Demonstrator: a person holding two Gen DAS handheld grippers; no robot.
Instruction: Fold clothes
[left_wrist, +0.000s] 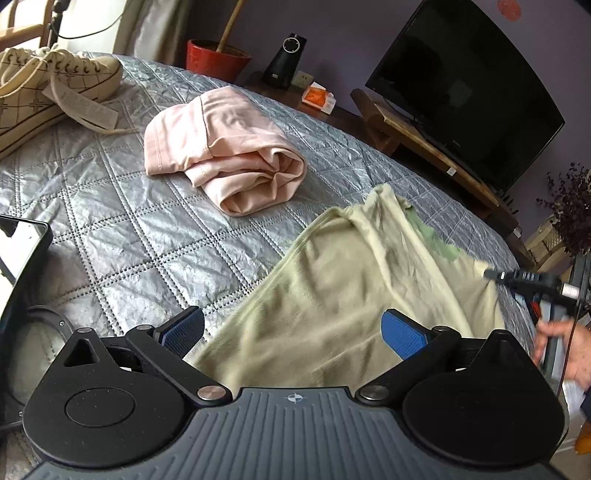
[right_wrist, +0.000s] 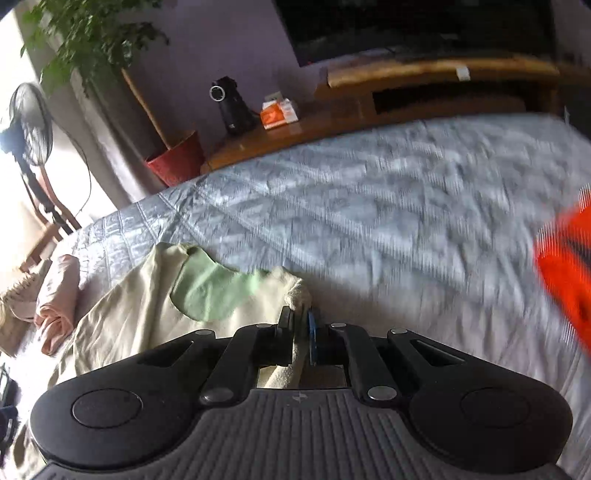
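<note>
A pale yellow-green garment (left_wrist: 343, 288) with a green patch (right_wrist: 210, 291) lies spread and rumpled on the quilted grey bedspread (left_wrist: 122, 229). My left gripper (left_wrist: 291, 332) hovers open over its near edge, blue pads (left_wrist: 402, 338) wide apart with nothing between them. My right gripper (right_wrist: 301, 325) is shut on a corner of that garment (right_wrist: 299, 291), and the cloth runs back between its fingers. From the left wrist view the right gripper (left_wrist: 495, 275) shows at the garment's far right edge. A folded pink garment (left_wrist: 225, 147) rests further back on the bed.
A pair of cream sneakers (left_wrist: 44, 85) sits at the bed's far left corner. An orange item (right_wrist: 569, 266) lies blurred at the right. Beyond the bed stand a wooden bench (right_wrist: 332, 122), a TV (left_wrist: 469, 92), a red plant pot (left_wrist: 216, 59) and a fan (right_wrist: 31, 125). A person's hand (left_wrist: 565, 347) holds the right gripper.
</note>
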